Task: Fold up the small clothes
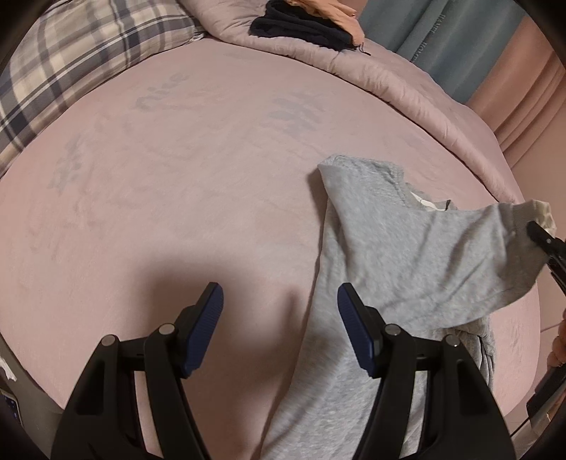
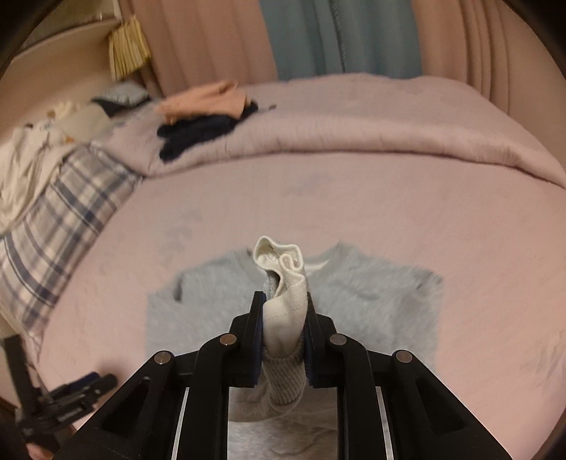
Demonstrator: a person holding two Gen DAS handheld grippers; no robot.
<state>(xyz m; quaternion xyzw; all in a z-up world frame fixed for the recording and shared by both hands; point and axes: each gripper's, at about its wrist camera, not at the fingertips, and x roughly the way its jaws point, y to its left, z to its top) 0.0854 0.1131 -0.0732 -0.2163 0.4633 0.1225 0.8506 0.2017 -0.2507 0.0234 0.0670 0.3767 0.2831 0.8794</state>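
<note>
A small grey sweatshirt (image 1: 406, 247) lies on the pink bed sheet (image 1: 177, 184), at the right in the left wrist view. My left gripper (image 1: 279, 300) is open and empty, low over the sheet, its right finger over the sweatshirt's left edge. My right gripper (image 2: 284, 308) is shut on the sweatshirt's sleeve cuff (image 2: 286, 293), white lining outward, and holds it lifted over the body of the sweatshirt (image 2: 371, 300). The right gripper also shows at the right edge of the left wrist view (image 1: 541, 235), pulling the sleeve up.
A plaid pillow (image 1: 70, 70) lies at the far left. A rolled pink duvet (image 1: 389, 81) runs along the far side, with dark and peach clothes (image 1: 300, 24) on it. Curtains (image 2: 318, 35) hang behind. My left gripper shows at lower left in the right wrist view (image 2: 70, 396).
</note>
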